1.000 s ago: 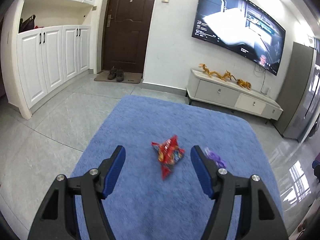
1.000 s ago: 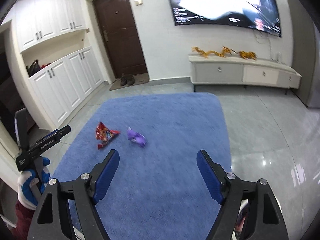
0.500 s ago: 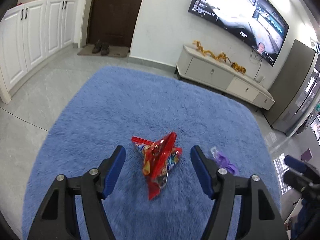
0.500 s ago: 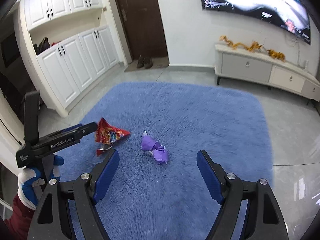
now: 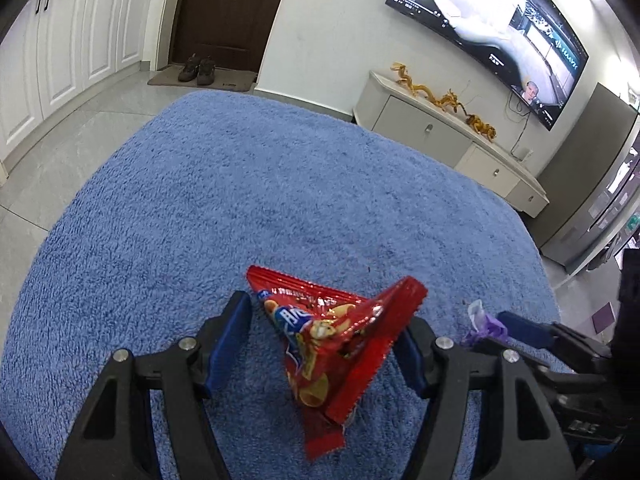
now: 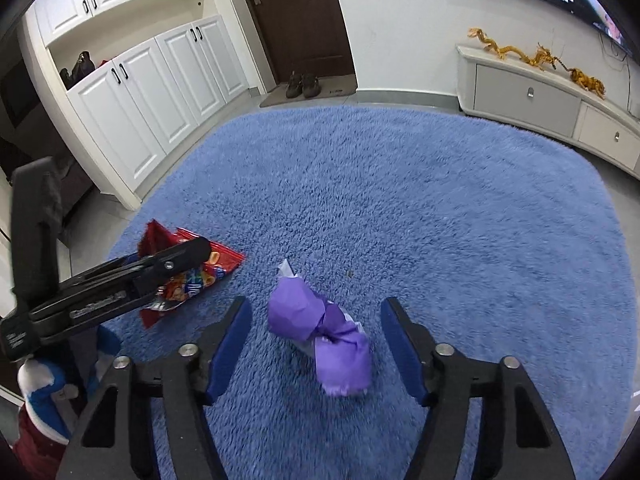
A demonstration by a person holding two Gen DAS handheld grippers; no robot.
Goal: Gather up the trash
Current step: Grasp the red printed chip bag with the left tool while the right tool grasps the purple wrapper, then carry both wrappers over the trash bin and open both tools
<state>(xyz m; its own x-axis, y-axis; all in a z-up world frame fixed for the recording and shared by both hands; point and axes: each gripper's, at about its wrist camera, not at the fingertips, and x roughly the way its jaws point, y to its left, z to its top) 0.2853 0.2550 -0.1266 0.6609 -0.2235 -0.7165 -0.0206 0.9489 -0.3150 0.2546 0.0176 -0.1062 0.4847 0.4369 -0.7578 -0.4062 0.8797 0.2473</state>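
A red snack bag (image 5: 332,344) lies crumpled on the blue rug (image 5: 248,200), between the fingers of my open left gripper (image 5: 320,340). A purple wrapper (image 6: 320,332) lies on the rug (image 6: 400,200) between the fingers of my open right gripper (image 6: 316,344). In the left wrist view the purple wrapper (image 5: 482,322) shows at the right with the right gripper around it. In the right wrist view the red bag (image 6: 192,276) lies at the left, partly behind the left gripper.
A white TV cabinet (image 5: 448,140) with gold dragon figures stands by the far wall under a wall TV (image 5: 492,28). White cupboards (image 6: 140,100) line the left. Shoes (image 6: 302,82) sit on a mat by the dark door. Grey tile floor surrounds the rug.
Both grippers have come down and forward. The red bag now sits between the left fingers and the purple wrapper between the right fingers. Both stay open.
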